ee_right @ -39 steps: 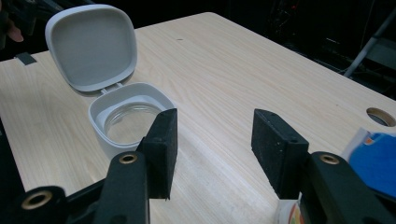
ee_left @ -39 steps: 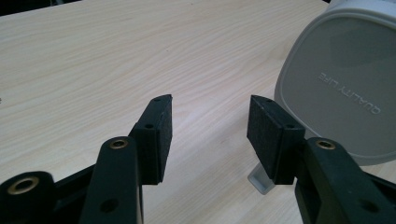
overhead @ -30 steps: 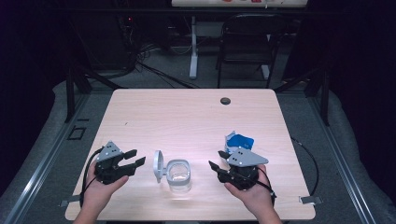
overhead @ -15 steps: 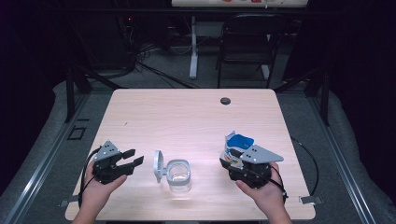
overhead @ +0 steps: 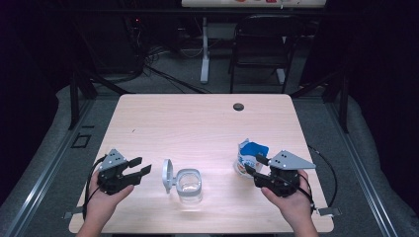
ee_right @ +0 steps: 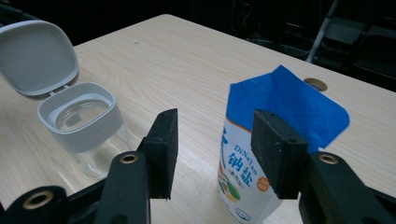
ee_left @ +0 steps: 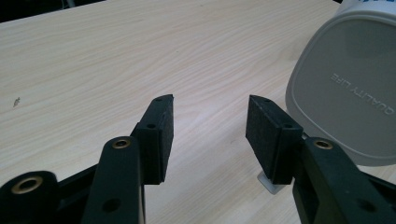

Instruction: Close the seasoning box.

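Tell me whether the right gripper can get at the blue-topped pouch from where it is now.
Probably yes. The right gripper has its jaws open and aimed at the pouch, which stands upright just ahead of them, partly behind one jaw. Nothing lies between; the open jar sits off to the side.

Far half of tabletop bare wood, free passage. Near edge: open-lidded jar stands mid-edge, salt pouch toward near right corner; clear lane between them. Cable hole at far edge.

Both claws gaping, empty
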Motion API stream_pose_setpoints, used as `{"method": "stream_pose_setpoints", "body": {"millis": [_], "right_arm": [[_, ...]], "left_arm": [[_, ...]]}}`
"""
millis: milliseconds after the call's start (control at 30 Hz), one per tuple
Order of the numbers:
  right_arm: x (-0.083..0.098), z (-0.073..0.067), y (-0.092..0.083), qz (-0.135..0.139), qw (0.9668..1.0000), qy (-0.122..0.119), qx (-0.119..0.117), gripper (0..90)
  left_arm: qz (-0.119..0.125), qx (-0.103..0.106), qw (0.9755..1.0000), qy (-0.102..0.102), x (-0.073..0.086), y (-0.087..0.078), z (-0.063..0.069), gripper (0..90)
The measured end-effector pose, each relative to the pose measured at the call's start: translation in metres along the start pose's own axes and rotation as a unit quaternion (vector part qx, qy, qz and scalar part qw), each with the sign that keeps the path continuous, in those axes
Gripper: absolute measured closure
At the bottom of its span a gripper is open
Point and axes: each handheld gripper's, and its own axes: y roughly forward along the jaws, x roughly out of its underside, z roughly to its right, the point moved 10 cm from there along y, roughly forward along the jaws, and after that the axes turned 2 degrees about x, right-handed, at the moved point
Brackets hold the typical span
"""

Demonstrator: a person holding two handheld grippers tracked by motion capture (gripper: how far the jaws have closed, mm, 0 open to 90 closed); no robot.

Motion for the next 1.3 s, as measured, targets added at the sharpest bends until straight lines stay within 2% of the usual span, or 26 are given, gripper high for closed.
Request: {"method": "stream_pose_setpoints", "body": {"millis": [300,433,700,900,1133,1300], "right_arm": [[0.004,0.013,-0.004,-0.006,0.9998,0.001,0.022,54.5],[0.008,0.02,-0.003,-0.008,0.9994,0.012,0.032,52.8],[0.01,0.028,-0.005,-0.002,0.999,0.024,0.037,49.5],[0.011,0.035,-0.006,0.001,0.9979,0.036,0.055,47.7],[0.018,0.04,-0.001,-0.002,0.9972,0.052,0.055,46.2],[0.028,0.045,0.004,-0.015,0.9965,0.06,0.056,46.1]], "left_arm": [[-0.005,0.002,1.0,0.001,0.002,0.0,0.0,54.5],[-0.004,0.001,1.0,0.0,0.002,0.0,-0.002,54.5],[-0.003,-0.004,1.0,-0.005,0.002,-0.001,-0.005,53.8],[-0.003,-0.005,1.0,-0.004,0.002,-0.001,-0.006,54.1],[-0.004,-0.005,1.0,-0.004,0.002,-0.001,-0.006,53.9],[-0.005,-0.003,1.0,-0.004,0.003,-0.001,-0.006,54.2]]}}
